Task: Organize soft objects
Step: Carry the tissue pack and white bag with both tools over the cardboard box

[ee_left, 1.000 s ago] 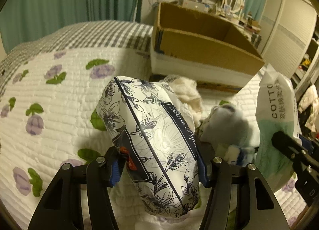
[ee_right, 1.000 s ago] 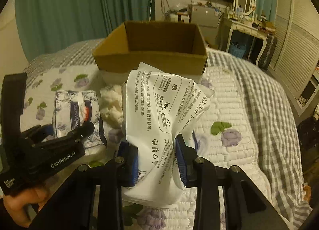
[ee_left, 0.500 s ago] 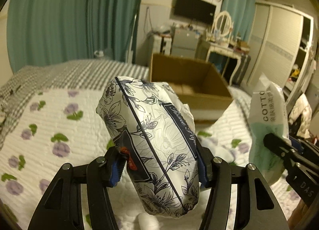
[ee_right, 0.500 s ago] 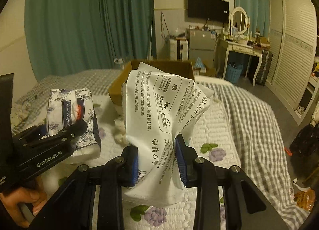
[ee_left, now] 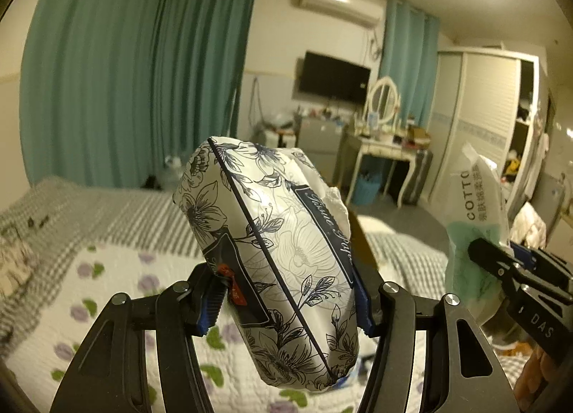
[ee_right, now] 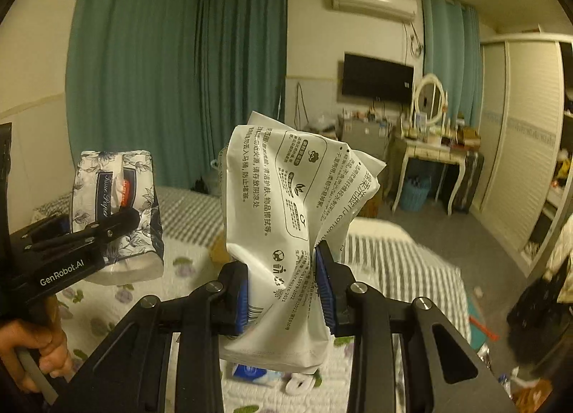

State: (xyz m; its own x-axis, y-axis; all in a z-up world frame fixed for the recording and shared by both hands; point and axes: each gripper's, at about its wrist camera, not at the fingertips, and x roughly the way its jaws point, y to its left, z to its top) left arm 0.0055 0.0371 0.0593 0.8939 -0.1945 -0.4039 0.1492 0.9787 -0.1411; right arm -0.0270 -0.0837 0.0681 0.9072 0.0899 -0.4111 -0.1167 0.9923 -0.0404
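1. The left gripper (ee_left: 286, 302) is pinching a floral tissue pack (ee_left: 272, 252) between its blue pads (ee_left: 209, 307), squeezing it at the lower half; the pack stands tilted, its top leaning away from the gripper and to the left.
2. The same tissue pack (ee_right: 118, 212) shows in the right wrist view up at the far left, held clear of the bed, with the black body of the left gripper (ee_right: 68, 252) clamped across it and a bare hand (ee_right: 39, 352) on the handle below.
3. The right gripper (ee_right: 284, 296) is closed on a white cotton wipes bag (ee_right: 286, 219), its pads (ee_right: 324, 291) crumpling the bag's lower part; the bag rises above the fingertips, printed back facing the camera.
4. In the left wrist view that bag (ee_left: 476, 230) sits off to the right of the left gripper, showing green print and the letters "COTTO", with the right gripper (ee_left: 501, 270) biting into its lower side.
5. Below both grippers lies the quilted bedspread (ee_left: 118, 284), white with purple flowers, a grey checked blanket (ee_right: 394, 262) beyond it.
6. Under the right gripper, a small blue-and-white packet (ee_right: 250, 373) lies on the bed.
7. Ahead of the grippers stand teal curtains (ee_right: 161, 73), a wall television (ee_right: 378, 78) and a dressing table (ee_right: 426, 151) with an oval mirror.
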